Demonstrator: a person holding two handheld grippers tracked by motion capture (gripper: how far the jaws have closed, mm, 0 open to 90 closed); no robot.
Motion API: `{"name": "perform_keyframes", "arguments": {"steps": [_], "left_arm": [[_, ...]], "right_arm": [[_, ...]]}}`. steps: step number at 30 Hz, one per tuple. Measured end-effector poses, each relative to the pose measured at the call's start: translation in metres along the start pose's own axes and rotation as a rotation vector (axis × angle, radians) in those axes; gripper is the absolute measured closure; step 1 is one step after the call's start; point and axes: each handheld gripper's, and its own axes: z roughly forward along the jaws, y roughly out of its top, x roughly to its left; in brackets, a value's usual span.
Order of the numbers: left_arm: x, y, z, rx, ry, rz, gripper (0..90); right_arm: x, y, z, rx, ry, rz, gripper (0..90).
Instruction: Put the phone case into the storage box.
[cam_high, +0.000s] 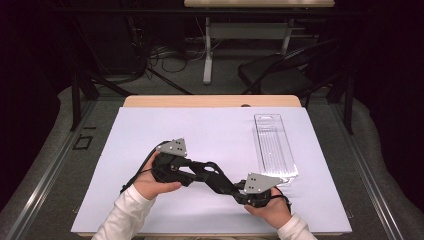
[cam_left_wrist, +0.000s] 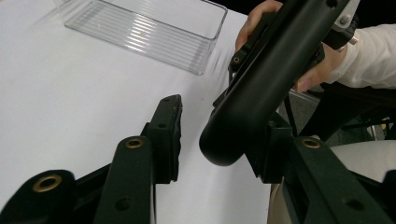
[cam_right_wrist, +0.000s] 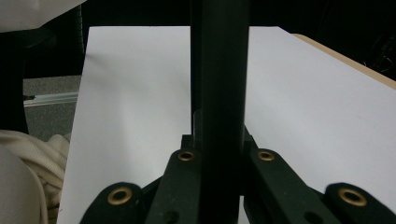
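We hold a long, round black rod (cam_right_wrist: 218, 93) clamped in the right gripper (cam_right_wrist: 219, 140), low over the white table sheet (cam_high: 200, 135) near its front edge. Its blunt end sits between the wide-open jaws of our left gripper (cam_left_wrist: 212, 135), not yet pinched. If the left closes off-centre, the smooth rod may roll out. A careless swing could knock the clear ribbed plastic tray (cam_high: 274, 145) nearby.

One clear tray (cam_high: 274, 147), one black bar (cam_right_wrist: 219, 93) — two hand-held grippers (cam_high: 212, 172).
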Motion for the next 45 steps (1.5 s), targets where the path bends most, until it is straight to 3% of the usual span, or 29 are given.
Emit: {"name": "perform_keyframes", "arguments": {"steps": [10,45], "left_arm": [[-0.0012,0.0003,-0.0004,-0.006,-0.008,0.019,62.9],[0.0048,-0.0029,-0.0016,-0.013,-0.087,-0.002,79.2]], "right_arm": [[0.0001,-0.0003,0.0007,-0.001,0.005,0.000,87.0],[-0.0011,-0.0023,0.0020,0.000,0.029,0.033,86.3]]}}
